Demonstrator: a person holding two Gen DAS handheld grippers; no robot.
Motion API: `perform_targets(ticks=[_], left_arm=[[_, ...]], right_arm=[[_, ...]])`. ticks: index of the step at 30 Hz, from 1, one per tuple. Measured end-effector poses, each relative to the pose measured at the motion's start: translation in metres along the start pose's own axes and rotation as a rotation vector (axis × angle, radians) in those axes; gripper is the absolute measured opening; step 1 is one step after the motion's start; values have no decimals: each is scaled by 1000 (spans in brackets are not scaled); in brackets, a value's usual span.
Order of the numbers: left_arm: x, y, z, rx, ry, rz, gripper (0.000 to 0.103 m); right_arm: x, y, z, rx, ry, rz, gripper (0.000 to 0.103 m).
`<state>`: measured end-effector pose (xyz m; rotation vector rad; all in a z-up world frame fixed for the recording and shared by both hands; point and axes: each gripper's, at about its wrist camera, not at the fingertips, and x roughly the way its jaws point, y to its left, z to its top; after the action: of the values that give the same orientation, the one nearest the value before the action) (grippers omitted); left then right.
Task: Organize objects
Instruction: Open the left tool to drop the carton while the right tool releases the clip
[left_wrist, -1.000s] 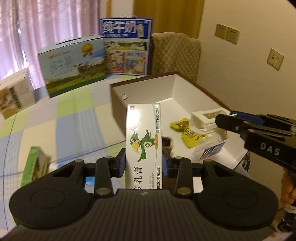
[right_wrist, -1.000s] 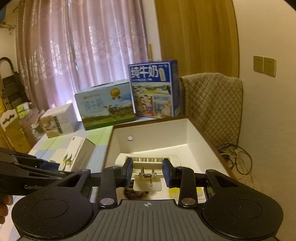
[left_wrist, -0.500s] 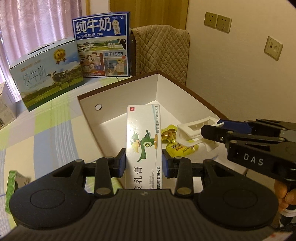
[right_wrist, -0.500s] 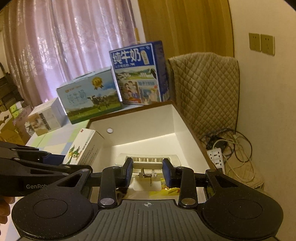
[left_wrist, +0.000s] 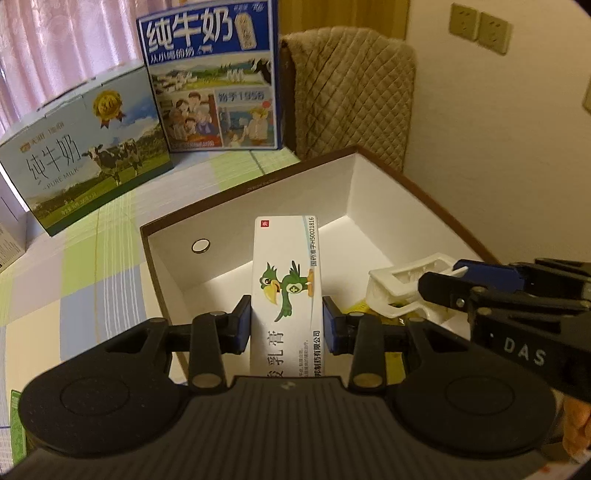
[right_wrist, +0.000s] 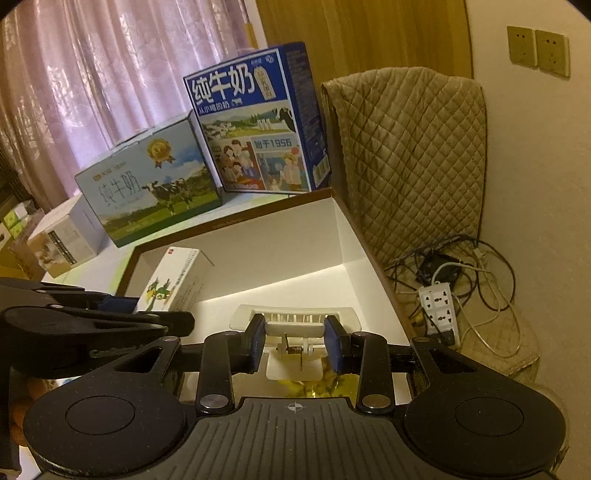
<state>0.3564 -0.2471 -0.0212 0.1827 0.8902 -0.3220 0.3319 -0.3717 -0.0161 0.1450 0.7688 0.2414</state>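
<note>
Left wrist view: left gripper (left_wrist: 287, 321) clamped on a white medicine carton (left_wrist: 286, 291) with a green parrot print, blue pads pressing both long sides, carton standing lengthwise out past the jaws and poised above the open white storage box (left_wrist: 369, 206) with the brown rim. Box floor mostly bare toward the far corner; yellow snack packets (left_wrist: 360, 306) lying low near the front, partly hidden. Right gripper (left_wrist: 448, 282) entering from the right edge, gripping a white plastic clip (left_wrist: 402, 280) over the same box. Behind, on the checked table (left_wrist: 74, 269), two milk cartons (left_wrist: 207, 74) standing untouched.

Right wrist view: right gripper (right_wrist: 295, 341) clenched on the clip's (right_wrist: 293, 326) handle end, spring visible between the jaws, wide comb end pointing forward over the box (right_wrist: 343, 229) interior. Medicine carton (right_wrist: 173, 280) tilted over the left wall of the box, carried by the left gripper (right_wrist: 147, 312). Yellow packets (right_wrist: 295, 386) just below the clip.

Judged progress: partway. Packets already inside; carton and clip both over the box but neither set down. Remaining: lowering each to the floor, letting go, then possibly any items left on the table.
</note>
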Motion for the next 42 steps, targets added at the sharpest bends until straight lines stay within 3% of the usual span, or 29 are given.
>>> perform_targets(ticks=[10,17,22,31,42], left_arm=[[49,7,14,-15,32,29,34],[46,13,13,-9,17,19,49],[43,19,9,-18,30,22,53],[28,21,2,-5,18,-12,69],[-22,31,-27,-32,-19,-101,80]], right_arm=[[19,-2,5,18,22,1,31],[25,-2,9,32,26,-1,31],[26,-8,15,102,4,22,32],[0,-16,17,146,-36,36,48],[-62,-13,-16,182,-57,79,63]])
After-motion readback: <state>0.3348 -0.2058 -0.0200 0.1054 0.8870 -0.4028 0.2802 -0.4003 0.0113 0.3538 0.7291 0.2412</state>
